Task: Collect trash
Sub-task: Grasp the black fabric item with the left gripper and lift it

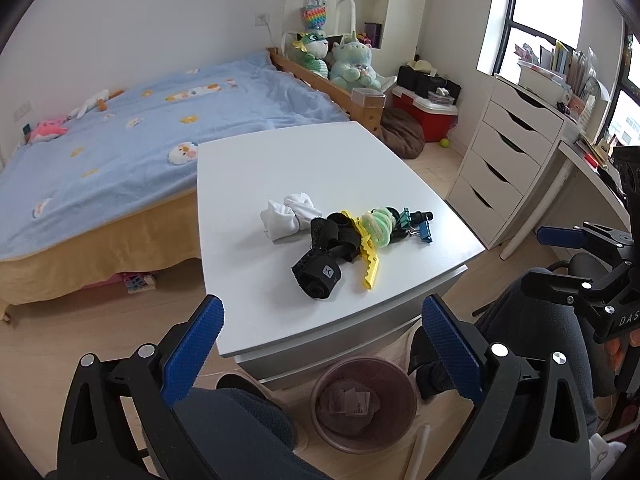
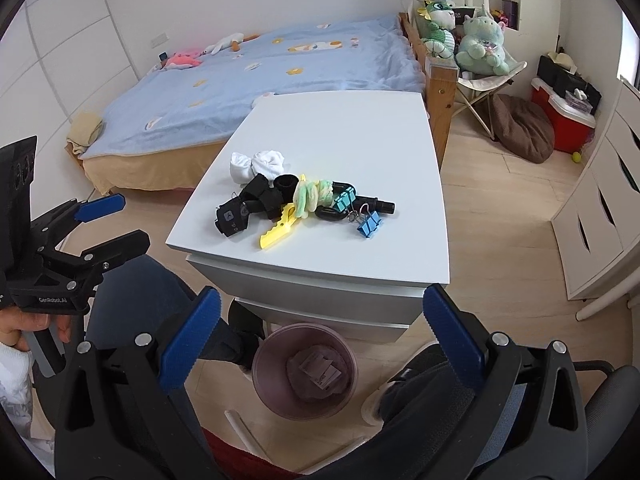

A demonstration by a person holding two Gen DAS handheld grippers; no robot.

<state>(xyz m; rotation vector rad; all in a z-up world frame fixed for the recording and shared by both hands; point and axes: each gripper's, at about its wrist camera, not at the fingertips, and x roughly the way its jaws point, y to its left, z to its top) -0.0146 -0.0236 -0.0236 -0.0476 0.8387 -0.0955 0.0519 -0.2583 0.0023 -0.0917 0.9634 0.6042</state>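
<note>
Both grippers hang back off the near edge of the white table, jaws spread wide and holding nothing: the left gripper and right gripper are well short of the pile. The stuff to collect sits mid-table in a tangled clump: white socks at the far left, a black strap nearest, a yellow clip, a green scrunchie and blue binder clips on the right. The fabric bits look light and squishy, so pinching a bunched fold should work. The plastic clip is probably stiff and slick; I'd grab it across its narrow body. The bin sits on the floor just below the near edge.
</note>
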